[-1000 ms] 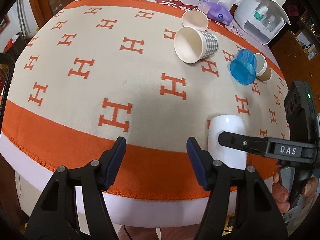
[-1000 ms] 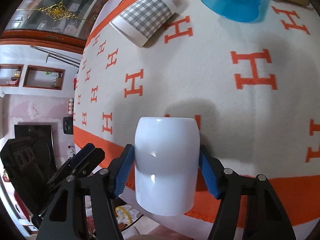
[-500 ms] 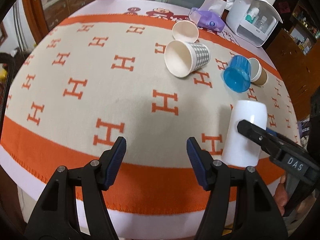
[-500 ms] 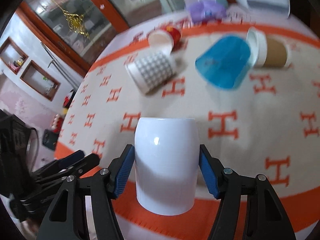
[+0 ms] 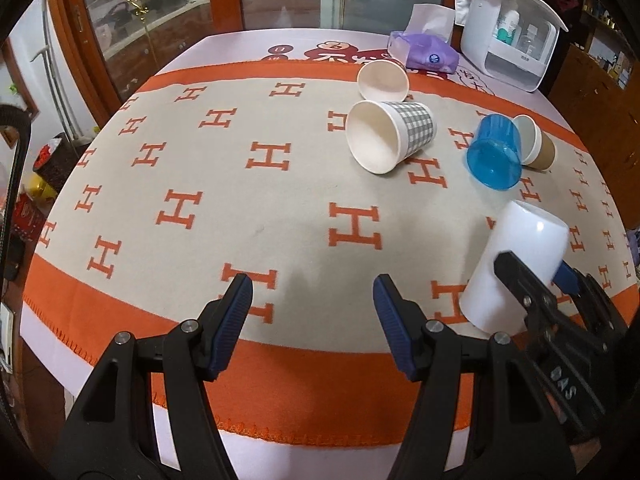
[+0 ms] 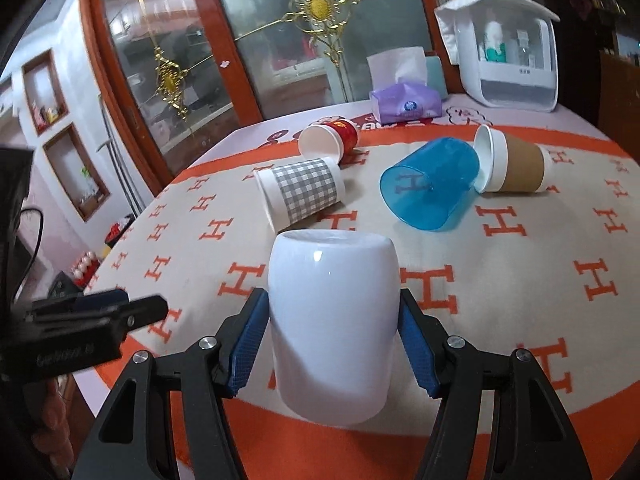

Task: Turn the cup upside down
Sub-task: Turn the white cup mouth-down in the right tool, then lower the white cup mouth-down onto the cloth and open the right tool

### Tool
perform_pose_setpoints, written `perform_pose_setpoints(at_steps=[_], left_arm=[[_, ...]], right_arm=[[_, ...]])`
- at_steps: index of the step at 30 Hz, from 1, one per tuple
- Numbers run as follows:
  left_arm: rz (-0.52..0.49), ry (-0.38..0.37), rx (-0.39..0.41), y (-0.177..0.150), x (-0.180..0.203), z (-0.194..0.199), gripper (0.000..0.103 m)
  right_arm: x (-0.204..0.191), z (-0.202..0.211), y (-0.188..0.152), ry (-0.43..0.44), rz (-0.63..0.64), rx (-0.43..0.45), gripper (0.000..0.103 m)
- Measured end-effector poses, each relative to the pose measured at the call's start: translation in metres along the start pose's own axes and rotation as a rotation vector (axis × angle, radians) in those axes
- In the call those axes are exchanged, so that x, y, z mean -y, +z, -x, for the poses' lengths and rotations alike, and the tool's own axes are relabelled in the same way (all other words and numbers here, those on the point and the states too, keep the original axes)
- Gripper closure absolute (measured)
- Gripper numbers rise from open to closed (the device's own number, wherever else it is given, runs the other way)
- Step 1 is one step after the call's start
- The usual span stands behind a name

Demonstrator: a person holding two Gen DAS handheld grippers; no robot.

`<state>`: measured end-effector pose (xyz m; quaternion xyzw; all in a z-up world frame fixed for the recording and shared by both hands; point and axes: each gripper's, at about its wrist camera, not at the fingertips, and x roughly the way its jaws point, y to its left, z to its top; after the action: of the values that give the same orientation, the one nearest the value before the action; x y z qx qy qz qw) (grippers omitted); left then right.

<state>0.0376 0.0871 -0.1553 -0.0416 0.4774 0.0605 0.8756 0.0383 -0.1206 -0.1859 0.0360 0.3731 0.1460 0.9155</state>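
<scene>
My right gripper (image 6: 332, 348) is shut on a glossy white cup (image 6: 332, 320), its blue pads pressed on both sides. The cup is held tilted above the near orange border of the cloth, its far flat end up and away from me. In the left wrist view the same white cup (image 5: 516, 268) leans at the right, clamped by the right gripper (image 5: 532, 276). My left gripper (image 5: 312, 320) is open and empty over the near edge of the cloth.
On the H-patterned cloth (image 5: 240, 200) lie a grey checked paper cup (image 5: 392, 136), a white-and-red paper cup (image 5: 382, 80), a blue plastic cup (image 5: 496, 152) and a brown-sleeved cup (image 5: 536, 144). A purple tissue pack (image 5: 428, 52) and white organizer box (image 5: 512, 32) stand at the back.
My right gripper has lifted the white cup off the cloth and swung it up, so the view now looks across the table. My left gripper stayed open and drew back a little.
</scene>
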Motion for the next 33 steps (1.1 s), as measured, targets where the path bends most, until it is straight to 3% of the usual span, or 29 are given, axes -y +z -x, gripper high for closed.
perform_pose_setpoints(at_steps=[16,21,25,33], left_arm=[[-0.013,-0.018,-0.01,-0.019,0.007,-0.007,0.043],[-0.012,-0.026,0.004,-0.022,0.008,-0.003,0.043],[-0.005,-0.042,-0.018,-0.024,0.007,-0.002,0.043],[0.033,-0.106,-0.051,-0.027,0.003,0.005,0.043]], right_arm=[[-0.03,0.023,-0.038,-0.05,0.16,0.014,0.039],[-0.029,0.024,-0.039,-0.052,0.142,0.011,0.038],[-0.028,0.026,-0.04,-0.075,0.146,0.011,0.028],[-0.024,0.045,-0.041,-0.064,0.118,-0.001,0.028]])
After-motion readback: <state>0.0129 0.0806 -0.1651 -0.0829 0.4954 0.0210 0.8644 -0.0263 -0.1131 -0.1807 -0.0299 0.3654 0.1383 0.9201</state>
